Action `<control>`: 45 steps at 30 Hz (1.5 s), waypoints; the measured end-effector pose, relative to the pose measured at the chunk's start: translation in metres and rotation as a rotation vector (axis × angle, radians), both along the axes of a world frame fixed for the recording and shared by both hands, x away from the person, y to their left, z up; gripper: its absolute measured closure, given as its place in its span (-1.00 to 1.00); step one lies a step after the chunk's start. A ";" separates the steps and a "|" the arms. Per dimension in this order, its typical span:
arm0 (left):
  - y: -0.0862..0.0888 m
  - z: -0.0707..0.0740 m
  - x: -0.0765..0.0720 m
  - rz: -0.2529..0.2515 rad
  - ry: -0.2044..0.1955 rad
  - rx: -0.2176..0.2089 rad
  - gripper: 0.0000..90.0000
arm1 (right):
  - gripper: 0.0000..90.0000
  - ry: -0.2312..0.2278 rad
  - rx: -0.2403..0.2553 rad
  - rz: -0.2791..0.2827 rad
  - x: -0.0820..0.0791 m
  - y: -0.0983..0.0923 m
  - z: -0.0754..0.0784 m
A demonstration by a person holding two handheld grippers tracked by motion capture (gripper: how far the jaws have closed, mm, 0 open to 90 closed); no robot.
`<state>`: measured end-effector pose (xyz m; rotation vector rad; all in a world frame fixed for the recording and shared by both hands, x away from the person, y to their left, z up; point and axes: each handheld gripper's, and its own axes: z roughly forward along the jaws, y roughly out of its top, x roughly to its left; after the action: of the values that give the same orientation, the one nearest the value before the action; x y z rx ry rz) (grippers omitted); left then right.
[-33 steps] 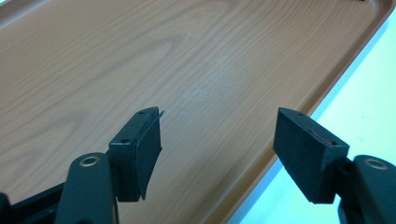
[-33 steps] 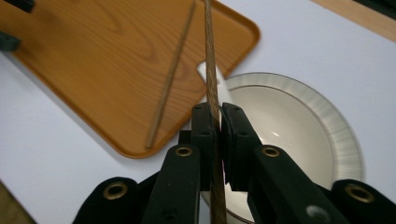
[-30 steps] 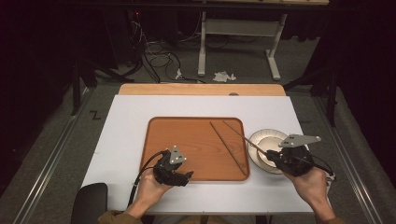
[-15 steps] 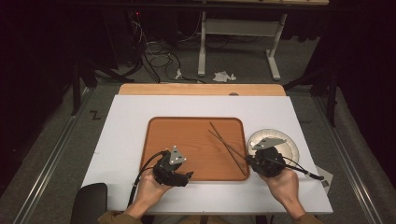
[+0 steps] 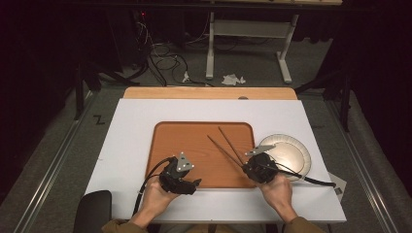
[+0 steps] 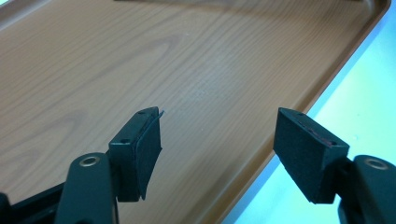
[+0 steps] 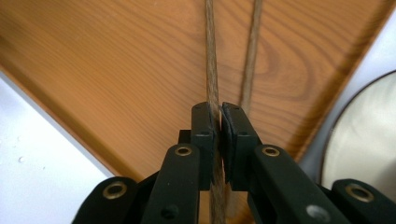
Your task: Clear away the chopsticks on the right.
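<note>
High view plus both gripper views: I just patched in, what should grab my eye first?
The right gripper is shut on one of two chopsticks lying on the wooden tray at mid-table. The left gripper hangs open over the tray's near edge, holding nothing. A round plate sits on the white table just right of the tray.

Light falls from above onto the white rectangular tabletop (image 5: 145, 126), which reads bright and even, while the floor and surroundings beyond it sink into near black. The orange-brown wood-grain tray (image 5: 189, 141) on that tabletop shows soft, short shadows and no hard glare. The high view is slightly soft and grainy. In both gripper views the near black jaws are sharp; the tray's far edge blurs, and the tabletop beside the tray washes out to pale blue-white.
</note>
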<state>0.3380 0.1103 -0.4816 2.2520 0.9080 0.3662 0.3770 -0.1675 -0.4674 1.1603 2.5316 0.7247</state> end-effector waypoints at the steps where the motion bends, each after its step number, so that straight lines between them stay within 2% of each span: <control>1: 0.000 0.000 0.000 -0.001 0.001 0.000 -0.29 | 0.89 0.006 0.004 -0.001 0.001 0.001 -0.002; 11: 0.000 0.000 0.000 -0.001 -0.001 0.007 -0.29 | 0.89 0.025 -0.008 -0.002 0.005 0.010 -0.016; 15: 0.000 0.000 -0.001 0.001 -0.002 0.007 -0.29 | 0.88 0.032 -0.028 -0.007 0.007 0.012 -0.021; 22: 0.000 0.000 -0.001 0.003 -0.005 0.004 -0.29 | 0.88 0.012 -0.057 -0.009 0.006 0.010 -0.021; 32: 0.000 0.000 -0.001 0.004 -0.006 0.006 -0.29 | 0.88 -0.017 -0.097 -0.040 0.009 0.008 -0.022; 40: 0.000 0.000 -0.002 0.003 -0.007 0.007 -0.29 | 0.85 -0.027 -0.096 -0.049 0.012 0.006 -0.022; 45: 0.000 0.000 -0.002 0.005 -0.008 0.007 -0.29 | 0.68 -0.041 -0.057 -0.046 0.007 0.006 -0.016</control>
<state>0.3356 0.1105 -0.4815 2.2536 0.9096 0.3801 0.3842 -0.1619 -0.4835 1.1695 2.4669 0.6539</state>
